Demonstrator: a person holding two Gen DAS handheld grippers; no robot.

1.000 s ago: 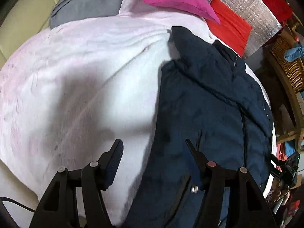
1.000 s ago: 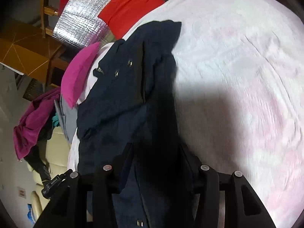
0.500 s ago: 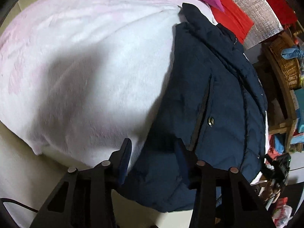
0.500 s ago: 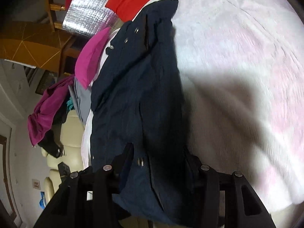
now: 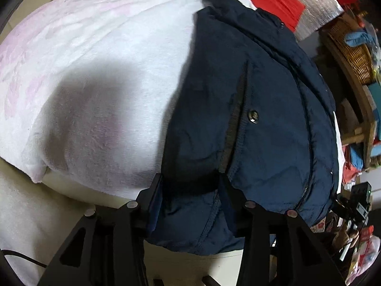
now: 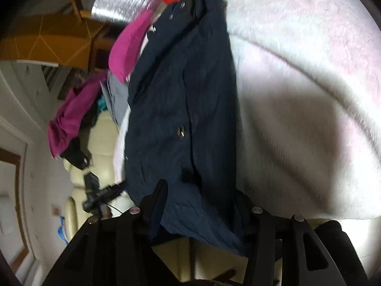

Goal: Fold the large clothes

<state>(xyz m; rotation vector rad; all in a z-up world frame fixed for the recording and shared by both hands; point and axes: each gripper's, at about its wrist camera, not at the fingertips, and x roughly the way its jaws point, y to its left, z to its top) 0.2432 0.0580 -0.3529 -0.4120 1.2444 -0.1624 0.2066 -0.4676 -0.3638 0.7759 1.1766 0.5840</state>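
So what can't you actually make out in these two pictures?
- Left wrist view: whether the left gripper pinches the navy jacket; the hem covers its fingertips.
- Right wrist view: the same for the right gripper, blurred and draped by the jacket.
- Both views: the jacket's sleeves, folded out of sight.
- Left wrist view: the wicker basket contents, too small.

So the whole surface is covered by a fluffy white-pink blanket (image 5: pixel 100 54), spread over something cream-colored underneath. A navy jacket (image 5: pixel 259 109) lies flat along one side of it, hem hanging over the near edge. A magenta cushion (image 6: pixel 128 47) sits at the far end.
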